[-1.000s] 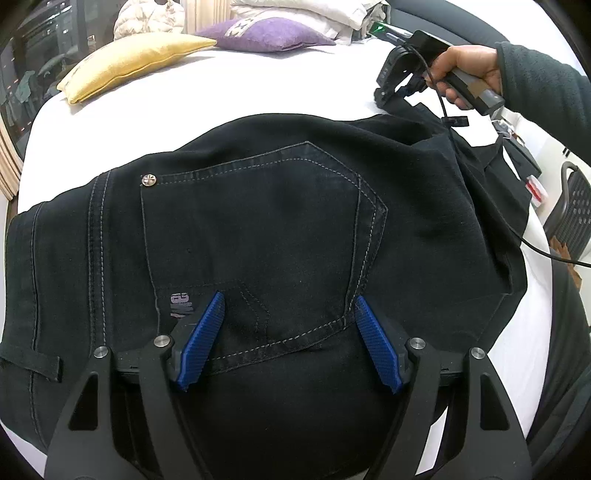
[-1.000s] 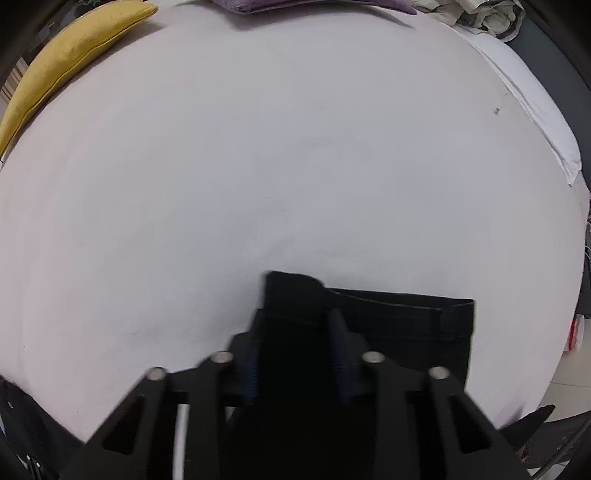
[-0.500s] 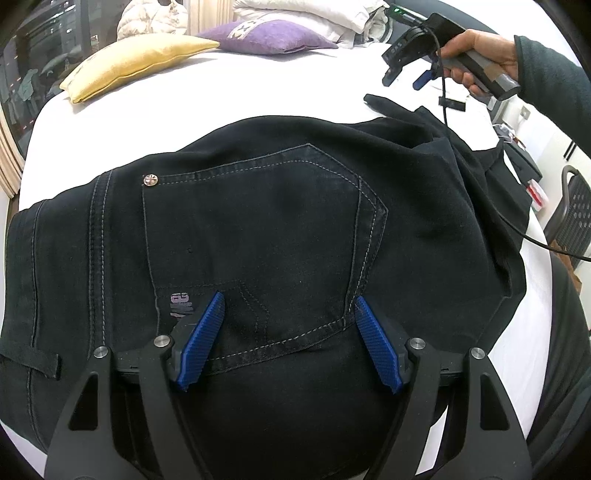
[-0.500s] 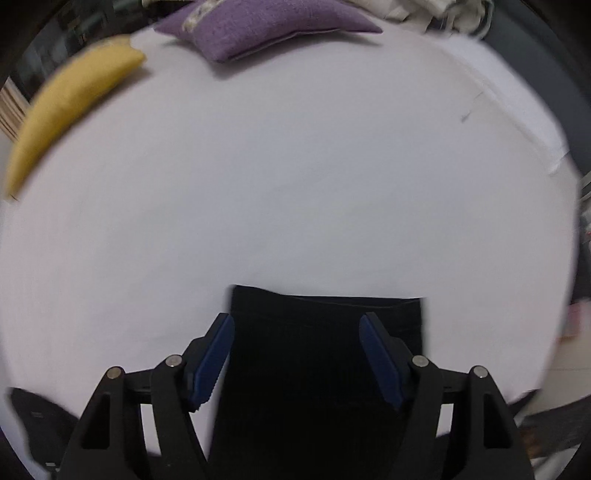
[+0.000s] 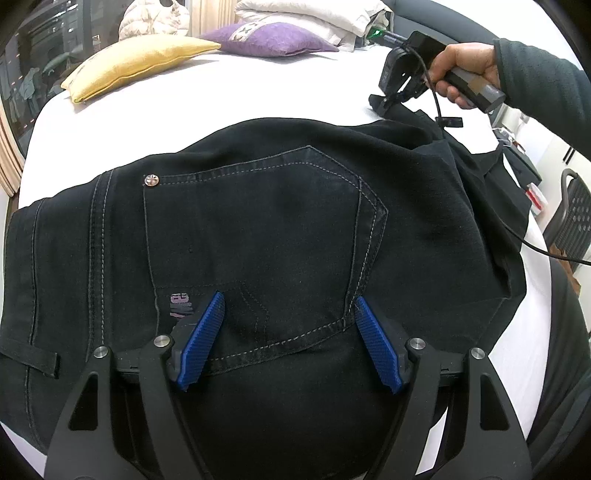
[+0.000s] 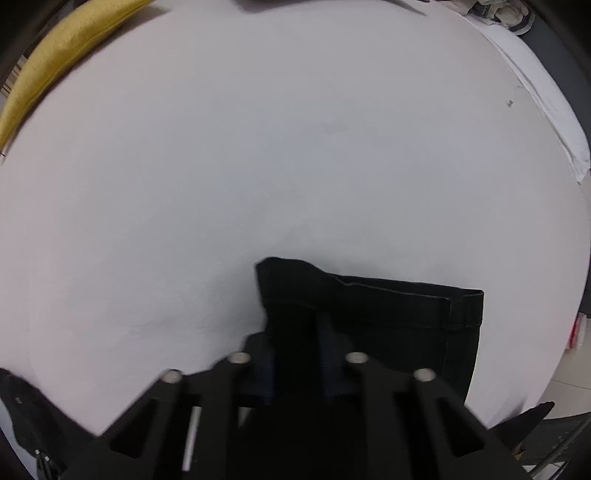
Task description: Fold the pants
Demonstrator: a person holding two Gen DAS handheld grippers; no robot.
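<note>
Black pants [image 5: 258,229] lie on the white bed [image 5: 229,88], back pocket up. My left gripper [image 5: 288,332] is open and rests low over the pocket's lower edge, its blue pads [image 5: 201,338] spread wide. My right gripper [image 5: 391,101] is at the far right of the left wrist view, shut on a pant-leg hem. In the right wrist view the gripper [image 6: 297,354] is shut on the left corner of the black hem [image 6: 388,314], which lies on the white sheet [image 6: 258,166].
A yellow pillow [image 5: 136,62] and a purple pillow [image 5: 269,37] lie at the far end of the bed, with folded white bedding [image 5: 314,14] behind. A cable [image 5: 498,221] trails from the right gripper. A chair [image 5: 572,221] stands at the right.
The right gripper was shut on the hem, opened and lifted off it, then came back down and shut on the hem's left corner. The left gripper has not moved.
</note>
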